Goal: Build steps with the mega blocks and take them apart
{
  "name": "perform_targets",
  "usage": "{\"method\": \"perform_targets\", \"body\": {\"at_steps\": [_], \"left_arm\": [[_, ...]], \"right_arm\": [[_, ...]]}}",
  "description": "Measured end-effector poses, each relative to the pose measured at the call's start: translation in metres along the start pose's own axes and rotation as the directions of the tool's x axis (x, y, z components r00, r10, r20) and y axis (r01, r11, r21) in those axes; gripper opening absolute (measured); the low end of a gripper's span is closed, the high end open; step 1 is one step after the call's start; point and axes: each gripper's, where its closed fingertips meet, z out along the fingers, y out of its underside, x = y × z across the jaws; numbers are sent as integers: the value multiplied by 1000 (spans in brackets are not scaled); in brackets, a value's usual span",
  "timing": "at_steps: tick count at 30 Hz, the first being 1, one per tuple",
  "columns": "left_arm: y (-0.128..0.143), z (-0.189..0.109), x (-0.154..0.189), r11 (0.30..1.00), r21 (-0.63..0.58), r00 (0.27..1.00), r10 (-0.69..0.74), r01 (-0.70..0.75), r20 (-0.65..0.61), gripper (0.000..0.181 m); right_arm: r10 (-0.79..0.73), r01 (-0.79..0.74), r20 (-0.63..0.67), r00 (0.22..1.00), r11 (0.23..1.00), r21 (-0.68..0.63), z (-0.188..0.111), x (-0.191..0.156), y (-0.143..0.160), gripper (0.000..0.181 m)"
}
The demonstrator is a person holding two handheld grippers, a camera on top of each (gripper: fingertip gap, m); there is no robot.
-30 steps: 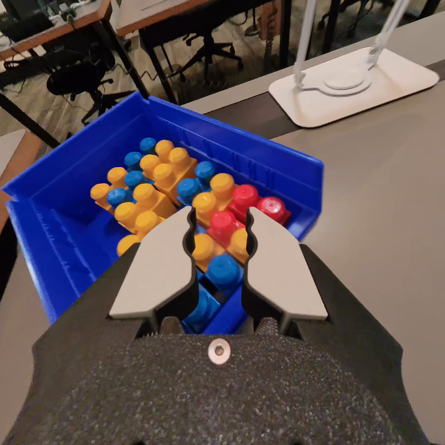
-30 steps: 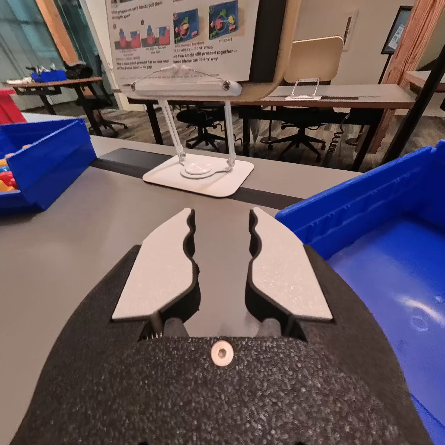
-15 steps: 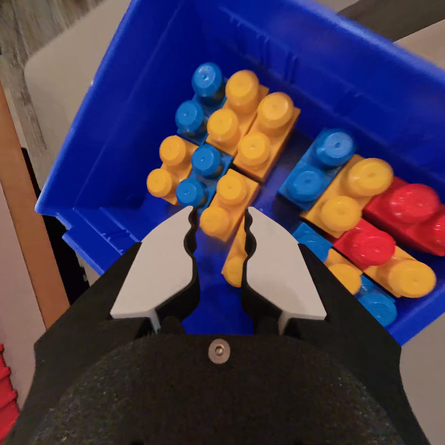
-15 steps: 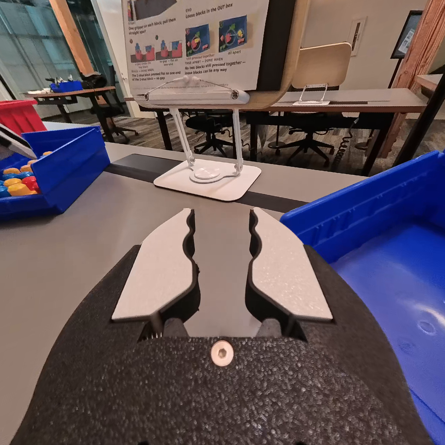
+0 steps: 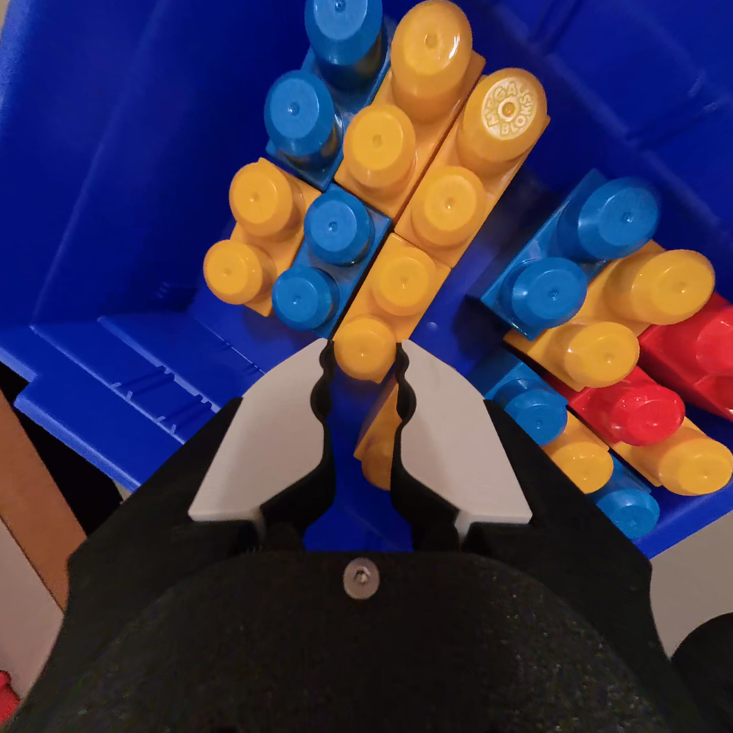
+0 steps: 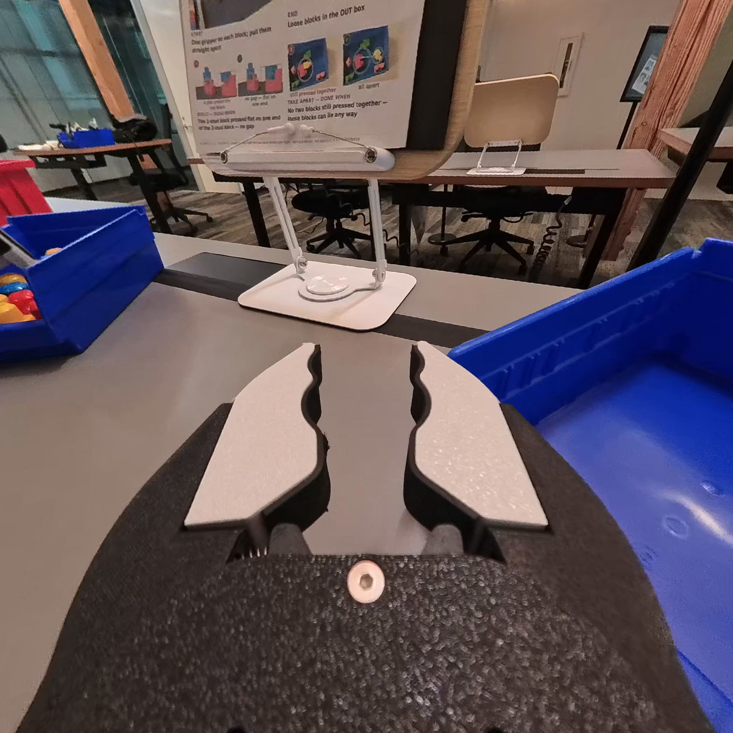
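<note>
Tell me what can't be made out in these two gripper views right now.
- Left wrist view: whether the left gripper already touches the yellow block; no contact line shows.
- Left wrist view: another yellow block, partly behind the right finger.
- Left wrist view: red block, cut by the right edge.
- Right wrist view: blocks in the far blue bin, mostly hidden by its wall.
- Right wrist view: near blue bin, cut by the edge.

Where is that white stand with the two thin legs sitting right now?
In the right wrist view, the white stand sits on the grey table, straight ahead of the open right gripper, between the blue bin of blocks and the empty blue bin.
</note>
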Motion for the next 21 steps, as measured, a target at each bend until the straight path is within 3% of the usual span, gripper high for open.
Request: {"method": "perform_targets", "body": {"at_steps": [5,8,11,14,16,21], "left_arm": [[-6,-19,-1,997,72,999,37,-40,34,30],[-17,-55,2,978,189,993,73,-89,89,29],[-33,-106,29,923,350,986,128,-158,108,29],[-40,-144,90,852,444,960,261,-277,99,29],[-36,-154,143,810,467,927,370,-356,66,29],[-3,-138,291,745,448,785,604,-495,-137,29]], "right_arm": [[-6,6,4,1000,1000,-5,0,-1,1,43],[-13,13,5,1000,1000,-3,0,-2,0,43],[-27,27,7,1000,1000,0,0,-4,-1,43],[-41,41,5,999,999,9,-1,-6,-4,43],[-62,62,-4,998,998,7,-1,-6,-4,43],[-96,96,-11,995,995,-5,-1,-8,-1,43]]}}
